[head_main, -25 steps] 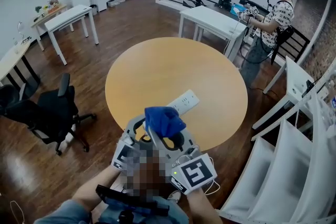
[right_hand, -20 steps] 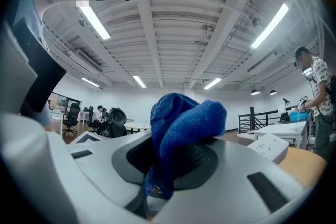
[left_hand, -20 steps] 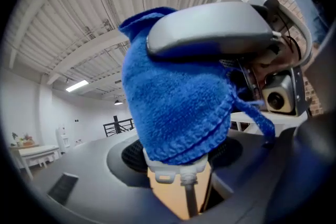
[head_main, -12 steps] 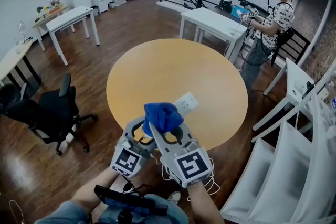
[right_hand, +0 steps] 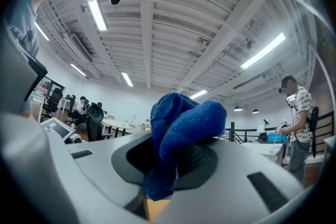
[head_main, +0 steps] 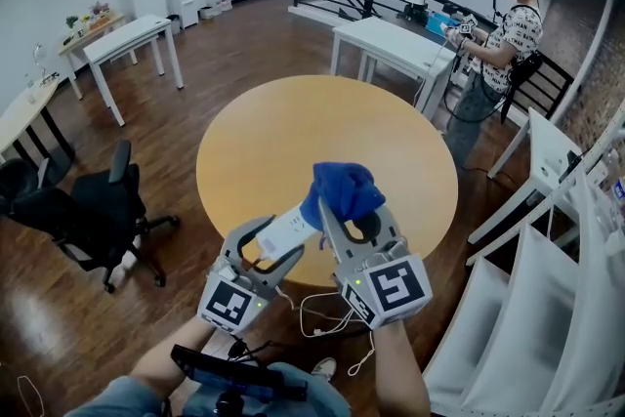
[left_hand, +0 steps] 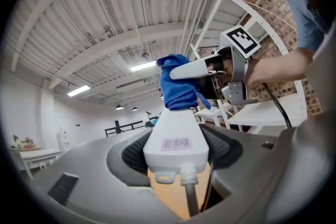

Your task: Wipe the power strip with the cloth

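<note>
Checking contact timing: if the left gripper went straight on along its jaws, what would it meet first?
The blue cloth in the right gripper; it sits at the far end of the power strip that the left gripper holds, apparently touching it.

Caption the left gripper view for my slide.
Left gripper holds the white power strip by its cord end; right gripper holds the blue cloth at the strip's far end.
</note>
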### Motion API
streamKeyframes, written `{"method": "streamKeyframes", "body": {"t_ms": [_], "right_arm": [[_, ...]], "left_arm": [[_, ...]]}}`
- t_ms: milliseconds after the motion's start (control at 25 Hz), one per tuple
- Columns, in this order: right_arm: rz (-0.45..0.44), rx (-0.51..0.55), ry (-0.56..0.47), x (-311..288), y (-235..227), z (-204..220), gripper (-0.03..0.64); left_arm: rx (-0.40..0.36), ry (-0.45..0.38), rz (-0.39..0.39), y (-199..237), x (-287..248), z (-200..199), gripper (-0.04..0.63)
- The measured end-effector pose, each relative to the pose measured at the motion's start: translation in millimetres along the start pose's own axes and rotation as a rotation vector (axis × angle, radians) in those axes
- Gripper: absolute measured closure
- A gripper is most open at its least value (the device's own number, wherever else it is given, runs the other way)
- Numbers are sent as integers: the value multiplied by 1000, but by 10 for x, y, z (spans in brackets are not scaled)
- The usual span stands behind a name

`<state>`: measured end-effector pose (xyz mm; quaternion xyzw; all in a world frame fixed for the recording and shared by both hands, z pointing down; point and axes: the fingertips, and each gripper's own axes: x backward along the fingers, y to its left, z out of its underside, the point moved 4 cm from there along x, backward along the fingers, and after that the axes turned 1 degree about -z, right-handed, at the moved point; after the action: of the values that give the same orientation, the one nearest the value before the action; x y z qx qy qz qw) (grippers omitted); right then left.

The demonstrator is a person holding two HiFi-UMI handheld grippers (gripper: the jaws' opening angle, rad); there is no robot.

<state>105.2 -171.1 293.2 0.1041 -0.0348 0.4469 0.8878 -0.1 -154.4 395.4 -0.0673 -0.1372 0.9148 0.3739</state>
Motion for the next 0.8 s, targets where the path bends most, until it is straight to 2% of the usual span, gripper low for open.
{"method": "streamKeyframes", "body": {"t_ms": [400, 800], "right_arm": [[119, 30, -33, 89, -457, -175, 541], [163, 57, -49, 114, -637, -307, 541]], "left_arm": [[-7, -6, 2, 19, 51, -44, 302], [-9, -7, -2, 7, 63, -62, 304]]}}
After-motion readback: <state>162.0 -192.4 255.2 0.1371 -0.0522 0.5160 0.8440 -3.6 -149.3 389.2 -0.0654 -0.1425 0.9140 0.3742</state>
